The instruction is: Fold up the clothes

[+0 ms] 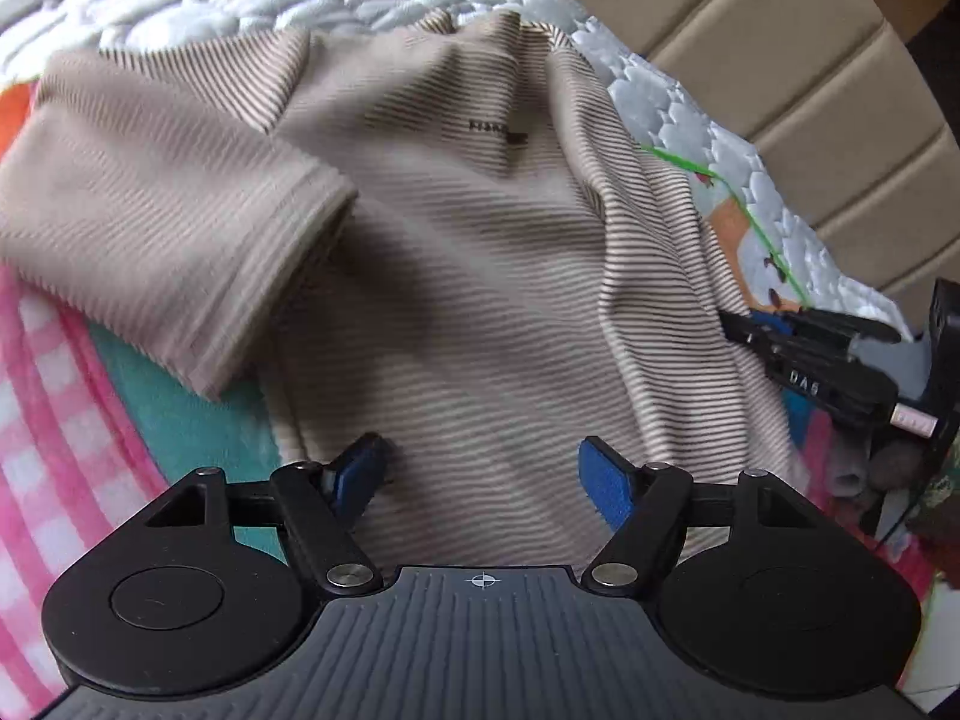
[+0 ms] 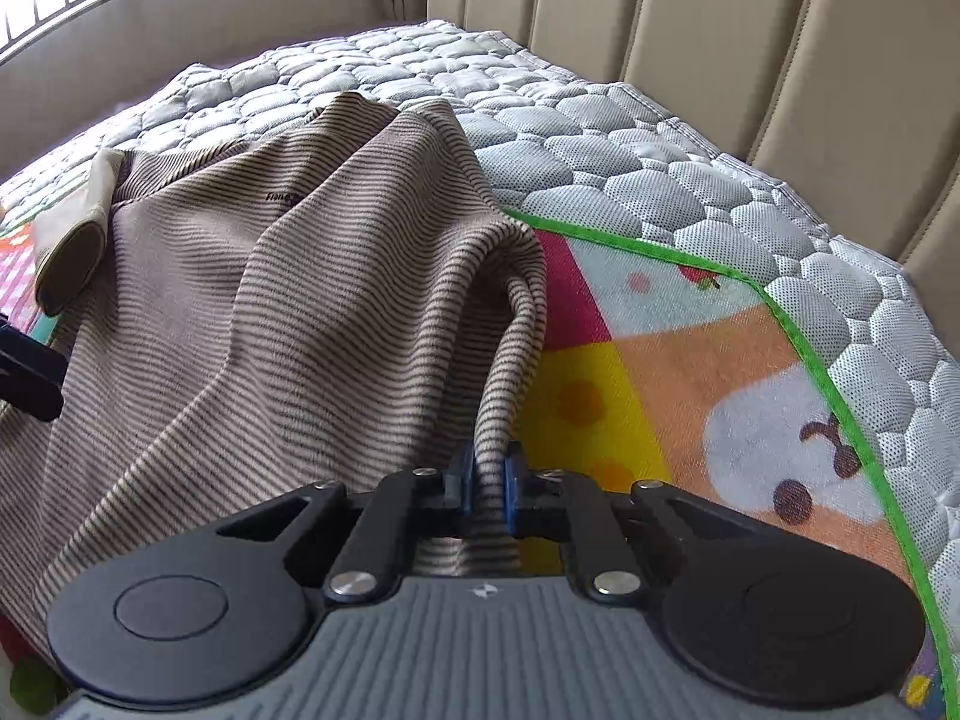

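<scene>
A beige shirt with thin dark stripes (image 1: 468,276) lies spread on the bed, one sleeve (image 1: 156,240) folded across its left side. My left gripper (image 1: 480,474) is open, its blue pads apart over the shirt's lower part, holding nothing. My right gripper (image 2: 486,480) is shut on the shirt's right edge (image 2: 510,324), which rises in a bunched fold from the pads. The shirt (image 2: 270,300) fills the left of the right wrist view. The right gripper also shows at the right edge of the left wrist view (image 1: 828,360).
A colourful play mat (image 2: 690,360) with a green border lies under the shirt, on a grey quilted mattress cover (image 2: 600,156). A padded beige headboard (image 2: 720,30) stands behind. Pink checked fabric (image 1: 54,420) lies at the left.
</scene>
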The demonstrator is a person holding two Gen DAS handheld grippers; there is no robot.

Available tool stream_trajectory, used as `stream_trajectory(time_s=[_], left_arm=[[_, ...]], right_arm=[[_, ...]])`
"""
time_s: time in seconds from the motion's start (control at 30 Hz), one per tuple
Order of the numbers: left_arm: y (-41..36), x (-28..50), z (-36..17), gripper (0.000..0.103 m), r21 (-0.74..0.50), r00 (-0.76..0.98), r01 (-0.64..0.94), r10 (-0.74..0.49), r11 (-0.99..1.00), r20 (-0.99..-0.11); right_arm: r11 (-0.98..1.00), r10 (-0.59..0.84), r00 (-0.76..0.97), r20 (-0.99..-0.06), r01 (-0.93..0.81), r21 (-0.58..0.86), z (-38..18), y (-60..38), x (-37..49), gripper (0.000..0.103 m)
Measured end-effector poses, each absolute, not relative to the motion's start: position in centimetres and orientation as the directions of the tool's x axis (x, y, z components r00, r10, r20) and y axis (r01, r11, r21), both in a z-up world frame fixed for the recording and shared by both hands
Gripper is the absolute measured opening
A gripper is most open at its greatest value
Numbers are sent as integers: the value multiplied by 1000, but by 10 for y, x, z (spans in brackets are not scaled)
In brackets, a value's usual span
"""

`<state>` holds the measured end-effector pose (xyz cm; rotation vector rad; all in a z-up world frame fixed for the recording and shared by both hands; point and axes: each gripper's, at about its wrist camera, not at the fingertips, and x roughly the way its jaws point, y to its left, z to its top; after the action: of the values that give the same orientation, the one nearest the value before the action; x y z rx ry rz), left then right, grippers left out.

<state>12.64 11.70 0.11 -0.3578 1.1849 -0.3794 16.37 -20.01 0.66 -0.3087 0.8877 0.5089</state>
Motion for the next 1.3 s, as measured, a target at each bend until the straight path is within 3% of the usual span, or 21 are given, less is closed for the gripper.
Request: stream_trajectory(time_s=[0.2,0.4,0.63,0.73,0.87,0.9,0.97,1.03,1.07,1.17,1.3], left_arm=[[92,110,4,75,-477,219,156,-501,865,-837],[98,109,27,76,-444,294,175,-477,879,-828],[129,123,43,77,-400,448,78,-390,913,-804],[139,137,48,77,-413,497,62,-387,909,-777],[135,172,62,77,-319,544,150,-347,936,-764],[130,187,63,76,-275,537,170,-323,946,-779],[124,216,64,74,-221,521,190,-289,957,-803],[117,241,60,71,-204,527,212,-287,956,-800],[114,253,59,71,-195,531,222,-286,955,-798],[108,276,41,71,-155,586,189,-238,970,-774],[119,291,20,70,5,640,136,-84,991,-763]], right_arm=[[853,283,509,-813,-521,-30,10,-230,140,9],[882,297,560,-773,-471,-2,25,-239,146,9],[918,331,607,-722,-384,99,51,-241,175,16],[901,368,604,-707,-420,110,72,-230,191,26],[850,385,594,-706,-526,22,99,-192,223,64],[841,385,578,-720,-541,16,100,-181,234,64],[842,370,568,-735,-540,7,92,-159,255,64],[840,399,594,-699,-542,18,83,-136,267,53],[830,432,590,-682,-557,43,78,-123,269,39],[790,500,554,-665,-607,89,61,-85,269,32],[794,315,678,-664,-572,-207,31,-59,262,32]])
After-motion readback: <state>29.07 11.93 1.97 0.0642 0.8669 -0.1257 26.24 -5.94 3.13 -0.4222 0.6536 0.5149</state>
